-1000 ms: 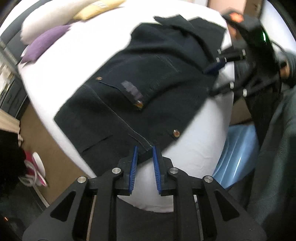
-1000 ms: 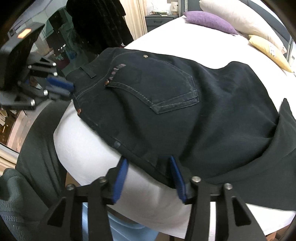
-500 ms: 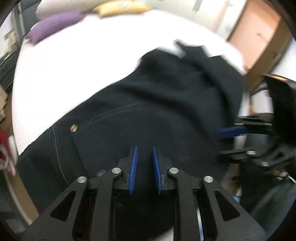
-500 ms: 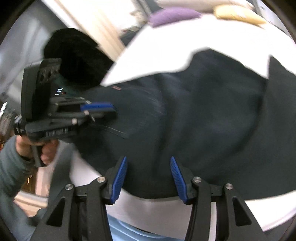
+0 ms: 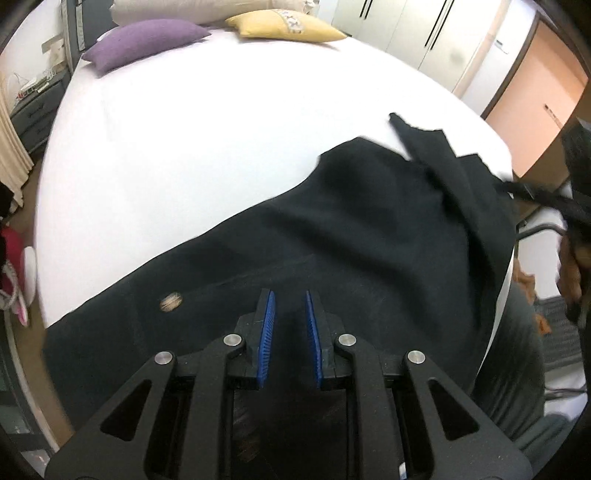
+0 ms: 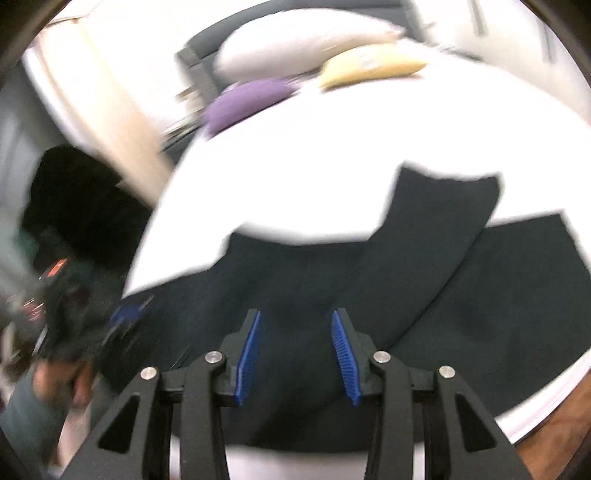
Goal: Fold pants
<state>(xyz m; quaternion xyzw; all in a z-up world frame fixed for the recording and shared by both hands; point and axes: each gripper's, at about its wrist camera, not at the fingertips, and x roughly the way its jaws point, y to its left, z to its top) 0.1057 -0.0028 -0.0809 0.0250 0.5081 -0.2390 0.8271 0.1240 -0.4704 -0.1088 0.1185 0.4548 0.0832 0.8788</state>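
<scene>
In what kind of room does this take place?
Most likely a bedroom. The dark pants lie on a bed with a white sheet, a purple pillow and a yellow pillow at its head; wardrobe doors stand behind.

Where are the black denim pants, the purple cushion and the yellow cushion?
black denim pants [image 5: 369,229], left wrist view, middle of the spread fabric
purple cushion [image 5: 144,40], left wrist view, centre of its top face
yellow cushion [image 5: 280,26], left wrist view, centre
</scene>
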